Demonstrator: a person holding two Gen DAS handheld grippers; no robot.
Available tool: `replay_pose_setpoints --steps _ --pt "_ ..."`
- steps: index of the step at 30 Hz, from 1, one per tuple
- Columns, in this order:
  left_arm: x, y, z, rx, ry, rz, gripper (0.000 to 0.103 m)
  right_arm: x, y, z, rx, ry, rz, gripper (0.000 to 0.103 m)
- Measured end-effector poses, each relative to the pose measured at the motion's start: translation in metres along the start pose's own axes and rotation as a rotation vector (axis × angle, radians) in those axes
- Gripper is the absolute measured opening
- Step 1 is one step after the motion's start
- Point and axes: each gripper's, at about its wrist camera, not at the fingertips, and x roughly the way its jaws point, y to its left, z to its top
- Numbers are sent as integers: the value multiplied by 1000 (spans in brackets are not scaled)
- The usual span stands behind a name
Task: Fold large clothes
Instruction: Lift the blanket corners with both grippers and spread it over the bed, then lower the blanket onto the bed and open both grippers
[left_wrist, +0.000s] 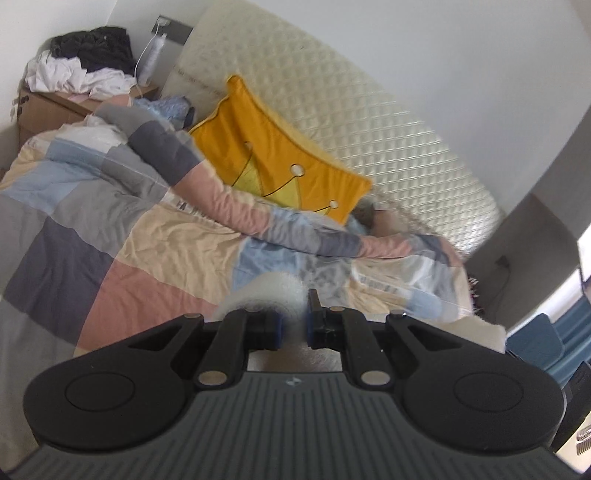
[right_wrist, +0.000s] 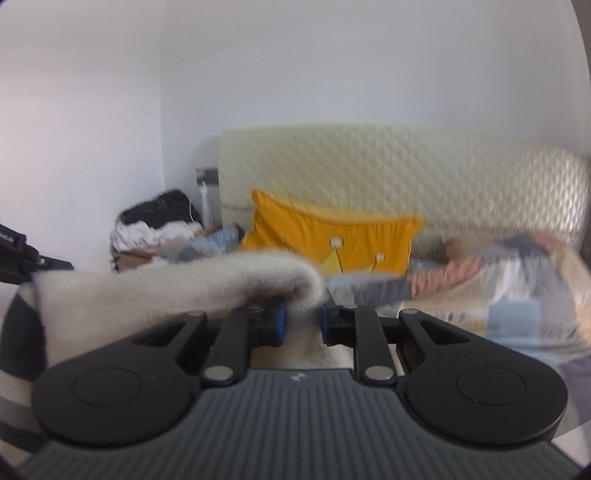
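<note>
A fluffy cream garment with dark stripes at its lower left hangs stretched between my two grippers above the bed. My right gripper is shut on a fold of its edge, which bulges over the jaws. My left gripper is shut on another part of the same cream garment, whose edge trails off to the right. In the right wrist view the left gripper's black body shows at the far left, level with the garment's other end.
A patchwork quilt in pastel and grey squares covers the bed. A yellow crown pillow leans on the cream quilted headboard. A heap of black and white clothes lies on a wooden cabinet at the left. Blue chairs stand at the right.
</note>
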Motion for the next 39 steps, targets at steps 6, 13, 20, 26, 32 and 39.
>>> replay_pose_setpoints --steps 6,13,20,26,32,39 --pt "130 61 -5 -24 74 87 14 62 13 -71 39 94 -25 21" --pt "224 119 -31 2 106 152 14 121 24 -135 52 155 -32 21" --pt "272 144 -50 6 165 205 15 173 16 -185 77 247 -41 22" --pt "239 115 -50 62 141 142 70 161 14 -180 162 247 -14 35" --pt "173 66 -66 154 112 118 71 109 8 -164 255 219 35 41" --pt "93 25 -123 190 113 62 71 16 18 -158 238 159 67 41"
